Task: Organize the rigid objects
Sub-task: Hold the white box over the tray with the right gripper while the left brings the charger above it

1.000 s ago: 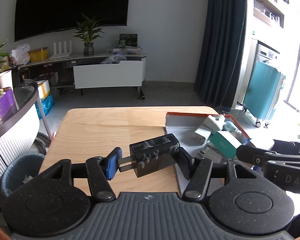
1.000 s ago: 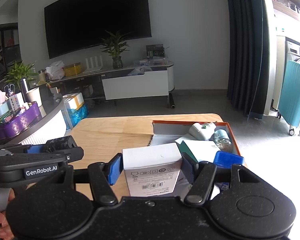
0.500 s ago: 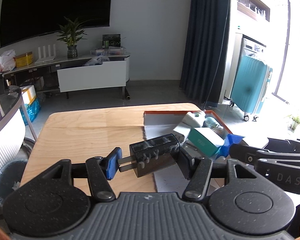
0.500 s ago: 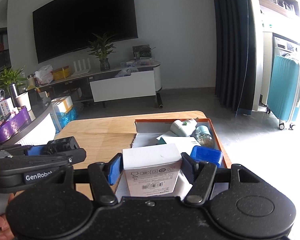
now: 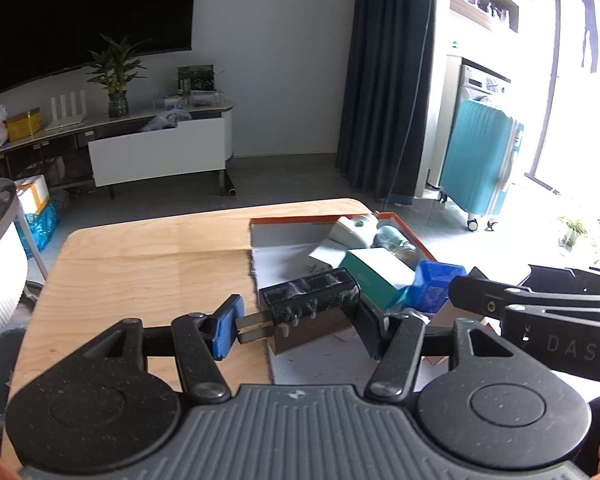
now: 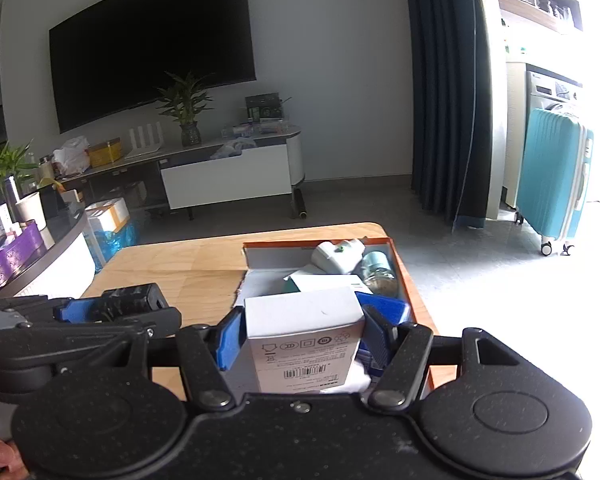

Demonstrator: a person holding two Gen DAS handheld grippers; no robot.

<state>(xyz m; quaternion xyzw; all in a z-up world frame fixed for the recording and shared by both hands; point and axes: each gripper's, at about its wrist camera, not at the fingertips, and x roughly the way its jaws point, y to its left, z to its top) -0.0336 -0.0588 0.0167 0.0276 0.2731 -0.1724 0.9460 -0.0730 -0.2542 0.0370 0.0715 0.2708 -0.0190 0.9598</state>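
My left gripper (image 5: 298, 326) is shut on a black plug adapter (image 5: 310, 306) with its metal prongs pointing left, held above the near left edge of the orange-rimmed box (image 5: 314, 220). My right gripper (image 6: 302, 336) is shut on a white carton (image 6: 304, 330) with a barcode, held over the same box (image 6: 316, 245). Inside the box lie a white device (image 6: 336, 256), a glass jar (image 6: 376, 270), a teal-and-white carton (image 5: 376, 270) and a blue container (image 5: 436, 282). The left gripper (image 6: 100, 312) with the adapter shows at the left of the right wrist view.
The box sits at the right end of a light wooden table (image 5: 152, 264). A curved white counter (image 6: 48, 264) with a purple tray stands to the left. Beyond are a TV cabinet (image 5: 156, 148), dark curtains (image 5: 384, 80) and a teal suitcase (image 5: 480, 164).
Both grippers have shifted rightward with their loads, so the box now sits more centrally ahead of them. Neither grip has changed.
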